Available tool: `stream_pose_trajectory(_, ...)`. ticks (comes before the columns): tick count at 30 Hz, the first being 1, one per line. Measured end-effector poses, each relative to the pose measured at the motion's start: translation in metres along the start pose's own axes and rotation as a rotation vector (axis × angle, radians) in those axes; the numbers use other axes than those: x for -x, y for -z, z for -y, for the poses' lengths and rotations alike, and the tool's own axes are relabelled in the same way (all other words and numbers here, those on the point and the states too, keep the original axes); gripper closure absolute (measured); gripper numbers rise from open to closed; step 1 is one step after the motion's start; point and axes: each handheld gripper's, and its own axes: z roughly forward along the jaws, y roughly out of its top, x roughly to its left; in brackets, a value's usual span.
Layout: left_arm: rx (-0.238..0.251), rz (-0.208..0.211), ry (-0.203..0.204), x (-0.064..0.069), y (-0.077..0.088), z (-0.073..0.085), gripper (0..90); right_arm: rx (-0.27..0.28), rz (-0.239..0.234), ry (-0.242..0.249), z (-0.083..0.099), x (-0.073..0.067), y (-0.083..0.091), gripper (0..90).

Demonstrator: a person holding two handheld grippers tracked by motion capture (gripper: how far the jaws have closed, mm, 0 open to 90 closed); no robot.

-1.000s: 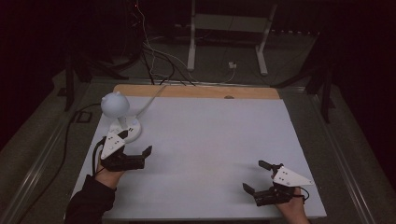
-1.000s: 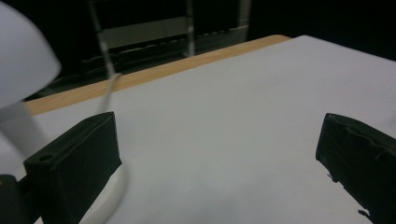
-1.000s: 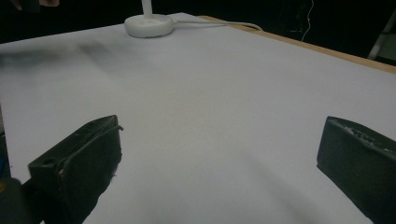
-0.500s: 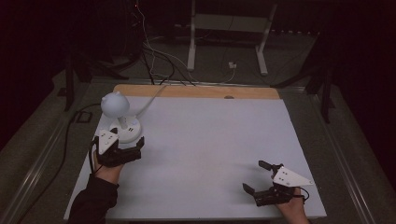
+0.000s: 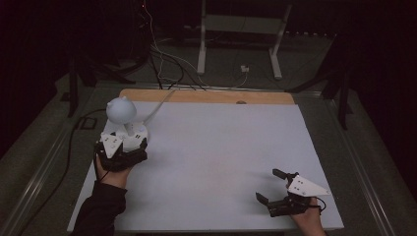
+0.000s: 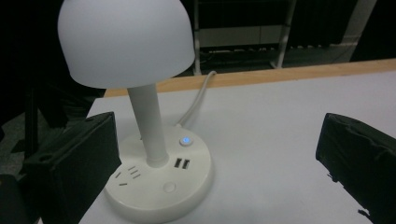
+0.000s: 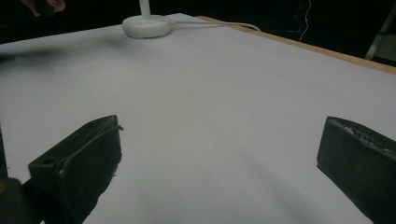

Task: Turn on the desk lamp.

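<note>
A white desk lamp (image 5: 121, 110) with a round dome stands at the table's back left; its round base (image 5: 134, 138) carries sockets. In the left gripper view, the lamp's dome (image 6: 126, 42), stem and base (image 6: 159, 186) are close ahead, and a small button (image 6: 186, 140) glows blue. My left gripper (image 5: 123, 145) is open right in front of the base, its jaws wide apart and holding nothing (image 6: 217, 140). My right gripper (image 5: 267, 185) rests open near the front right edge, over bare white tabletop (image 7: 219, 140), with the lamp base (image 7: 145, 25) far off.
The lamp's white cable (image 5: 157, 105) runs off the back over the table's wooden strip (image 5: 206, 96). Beyond the white tabletop (image 5: 221, 142) are dark floor cables (image 5: 162, 64) and a metal stand (image 5: 238, 29). A black cable lies on the floor at left.
My left gripper has moved back and left toward the lamp and turned to face it, jaws now at the base. The right gripper has stayed put.
</note>
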Motion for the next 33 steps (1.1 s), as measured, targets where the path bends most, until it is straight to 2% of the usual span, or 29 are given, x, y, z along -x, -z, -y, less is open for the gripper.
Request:
stream_pose_trajectory(2, -0.047, -0.001, 0.011, -0.001, -0.006, 0.003, 0.2, -0.001, 0.0, 0.007, 0.0, 0.0, 0.0, 0.0)
stream_pose_trajectory(3, -0.047, -0.001, 0.011, -0.001, -0.006, 0.003, 0.2, 0.0, 0.0, 0.004, 0.0, 0.0, 0.0, 0.0)
stream_pose_trajectory(5, -0.081, -0.02, 0.022, -0.002, -0.011, 0.005, 1.8, 0.0, -0.001, 0.0, 0.0, 0.0, 0.0, 0.0)
stream_pose_trajectory(10, -0.156, -0.037, 0.043, -0.005, -0.02, 0.009, 5.6, 0.003, -0.004, -0.003, 0.0, 0.0, 0.0, 0.0)
stream_pose_trajectory(14, -0.171, -0.042, 0.064, -0.008, -0.024, 0.012, 6.8, 0.001, -0.005, 0.0, 0.0, 0.0, 0.0, 0.0)
stream_pose_trajectory(15, -0.171, -0.043, 0.061, -0.009, -0.024, 0.013, 11.3, 0.004, -0.004, -0.002, 0.0, 0.0, 0.001, 0.0)
stream_pose_trajectory(18, -0.166, -0.035, 0.067, -0.01, -0.025, 0.015, 17.3, 0.002, -0.005, -0.002, 0.0, 0.0, 0.0, 0.0)
stream_pose_trajectory(20, -0.166, -0.04, 0.052, -0.009, -0.026, 0.017, 24.9, -0.001, -0.006, -0.001, 0.0, 0.0, 0.0, 0.0)
stream_pose_trajectory(21, -0.165, -0.057, 0.038, -0.009, -0.026, 0.019, 28.8, 0.0, -0.007, -0.001, 0.0, 0.0, 0.0, 0.0)
stream_pose_trajectory(22, -0.165, -0.057, 0.038, -0.009, -0.026, 0.019, 32.6, 0.0, -0.007, -0.001, 0.0, 0.0, 0.0, 0.0)
stream_pose_trajectory(23, -0.163, -0.058, 0.037, -0.009, -0.027, 0.019, 32.6, 0.002, -0.007, -0.001, 0.0, 0.0, 0.0, 0.0)
stream_pose_trajectory(24, -0.159, -0.065, 0.033, -0.01, -0.026, 0.019, 40.4, 0.002, -0.01, 0.002, 0.0, -0.001, 0.0, 0.0)
stream_pose_trajectory(25, -0.154, -0.071, 0.03, -0.01, -0.026, 0.018, 40.4, 0.002, -0.01, 0.002, 0.0, -0.001, 0.0, 0.0)
stream_pose_trajectory(26, -0.15, -0.074, 0.027, -0.01, -0.026, 0.018, 46.4, 0.004, -0.009, 0.0, 0.0, 0.0, 0.0, 0.0)
stream_pose_trajectory(27, -0.149, -0.084, 0.026, -0.011, -0.025, 0.018, 46.4, 0.004, -0.009, 0.0, 0.0, 0.0, 0.0, 0.0)
stream_pose_trajectory(28, -0.15, -0.092, 0.029, -0.011, -0.025, 0.018, 50.0, 0.003, -0.006, 0.0, 0.0, 0.0, 0.0, 0.0)
stream_pose_trajectory(29, -0.153, -0.09, 0.03, -0.013, -0.026, 0.018, 57.9, -0.001, -0.005, 0.004, 0.0, -0.001, 0.0, 0.4)
stream_pose_trajectory(30, -0.152, -0.091, 0.03, -0.014, -0.026, 0.018, 57.9, -0.001, -0.005, 0.004, 0.0, -0.001, 0.0, 0.4)
stream_pose_trajectory(32, -0.151, -0.095, 0.028, -0.015, -0.027, 0.018, 67.0, 0.002, -0.003, 0.004, 0.0, 0.0, 0.0, 0.4)
stream_pose_trajectory(33, -0.152, -0.095, 0.029, -0.016, -0.027, 0.018, 67.0, 0.002, -0.003, 0.004, 0.0, 0.0, 0.0, 0.4)
